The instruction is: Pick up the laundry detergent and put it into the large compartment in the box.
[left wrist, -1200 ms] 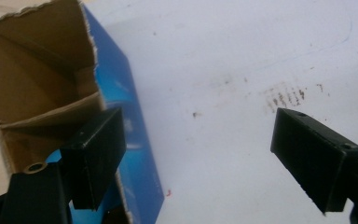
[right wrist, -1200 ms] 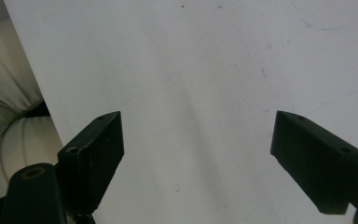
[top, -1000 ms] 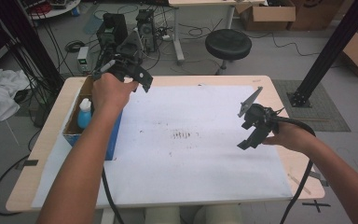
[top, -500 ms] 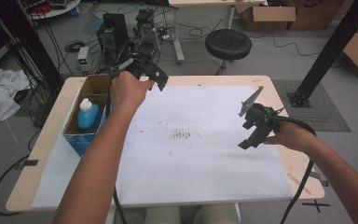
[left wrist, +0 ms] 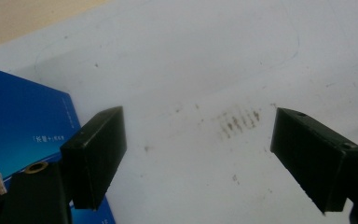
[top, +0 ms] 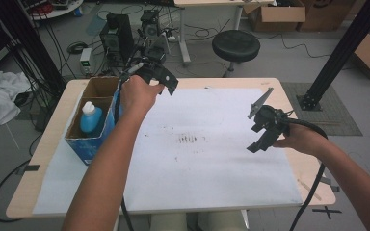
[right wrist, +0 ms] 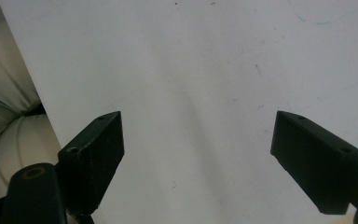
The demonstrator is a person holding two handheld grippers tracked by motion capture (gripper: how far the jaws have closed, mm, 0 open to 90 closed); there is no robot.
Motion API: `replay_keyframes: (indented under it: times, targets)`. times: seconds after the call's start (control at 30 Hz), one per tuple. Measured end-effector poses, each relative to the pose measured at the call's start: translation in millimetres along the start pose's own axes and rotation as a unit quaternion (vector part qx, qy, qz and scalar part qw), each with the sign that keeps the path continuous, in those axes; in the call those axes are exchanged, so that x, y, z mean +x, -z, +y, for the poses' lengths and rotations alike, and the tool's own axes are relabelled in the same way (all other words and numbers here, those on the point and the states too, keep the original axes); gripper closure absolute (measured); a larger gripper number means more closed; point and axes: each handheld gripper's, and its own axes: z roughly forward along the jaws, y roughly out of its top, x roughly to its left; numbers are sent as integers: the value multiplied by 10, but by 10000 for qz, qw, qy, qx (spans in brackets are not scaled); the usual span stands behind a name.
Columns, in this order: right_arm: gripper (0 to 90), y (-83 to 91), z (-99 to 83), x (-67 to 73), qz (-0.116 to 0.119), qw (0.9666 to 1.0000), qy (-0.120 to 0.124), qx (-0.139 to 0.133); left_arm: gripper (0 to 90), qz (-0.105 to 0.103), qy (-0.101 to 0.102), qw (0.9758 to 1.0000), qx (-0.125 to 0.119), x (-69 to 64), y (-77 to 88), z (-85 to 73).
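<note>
Wooden table [top: 48,144], rounded corners, w/ a big white sheet [top: 212,168] covering most of the top; the sheet has dark smudges near its middle. Blue cardboard box [top: 92,139] sits on the table's left part, open top, w/ a blue bottle [top: 90,118] upright inside.

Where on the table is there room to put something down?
The white sheet is bare from the smudges in its middle down to the near edge, and between the left gripper and the right gripper. The left side is crowded: the box stands there with a bottle inside.
</note>
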Motion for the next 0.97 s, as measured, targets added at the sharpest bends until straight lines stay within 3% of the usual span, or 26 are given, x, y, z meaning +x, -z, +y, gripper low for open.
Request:
replay_keyframes:
  times: [0.4,0.97]
  targets:
    - [170,-7,20,26,13,10000,44,-2,191,-35,90,10000,-17,29,-40,-46]
    - [170,2,-3,38,-5,10000,46,-28,196,-27,42,10000,1,-1,-43,-58]
